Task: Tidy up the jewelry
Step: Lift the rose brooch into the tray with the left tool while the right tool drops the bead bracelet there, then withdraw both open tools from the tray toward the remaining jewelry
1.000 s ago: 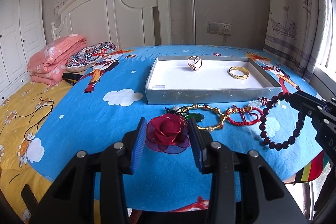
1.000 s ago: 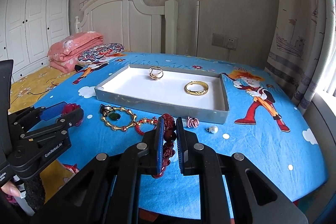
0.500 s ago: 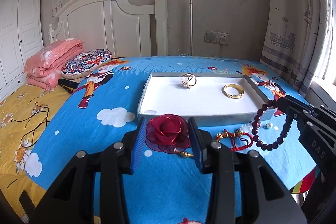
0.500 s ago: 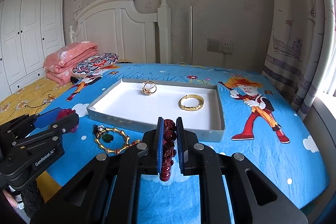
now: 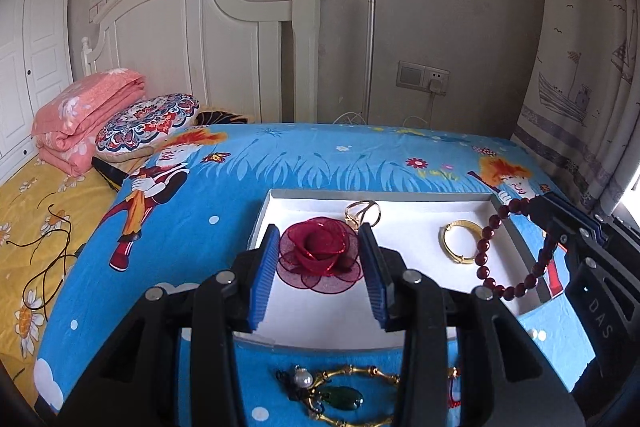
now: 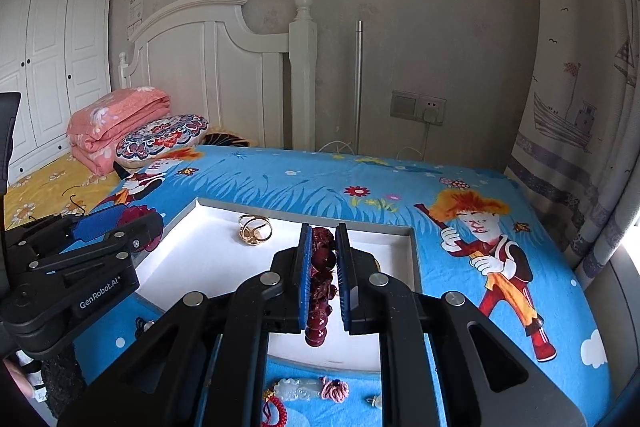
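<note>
My left gripper (image 5: 318,239) is shut on a dark red fabric rose (image 5: 320,253), held above the white inside of the grey tray (image 5: 400,194). My right gripper (image 6: 323,241) is shut on a dark red bead bracelet (image 6: 322,267), whose loop (image 5: 504,251) hangs over the tray's right side in the left wrist view. A gold double ring (image 6: 255,229) and a gold bangle (image 5: 460,242) lie in the tray. The left gripper (image 6: 120,223) with the rose shows at the left of the right wrist view.
In front of the tray on the blue cartoon cloth lie a gold link necklace with a green stone (image 5: 340,397), a pale jade pendant (image 6: 298,389), a red cord (image 6: 276,411) and a small pearl (image 6: 374,402). A bed with pillows (image 5: 148,121) stands at the left, a curtain (image 6: 576,131) at the right.
Both grippers have risen and moved forward from the cloth in front of the tray to above the tray, carrying the rose and the bead bracelet. The loose jewelry now lies below and behind the fingers.
</note>
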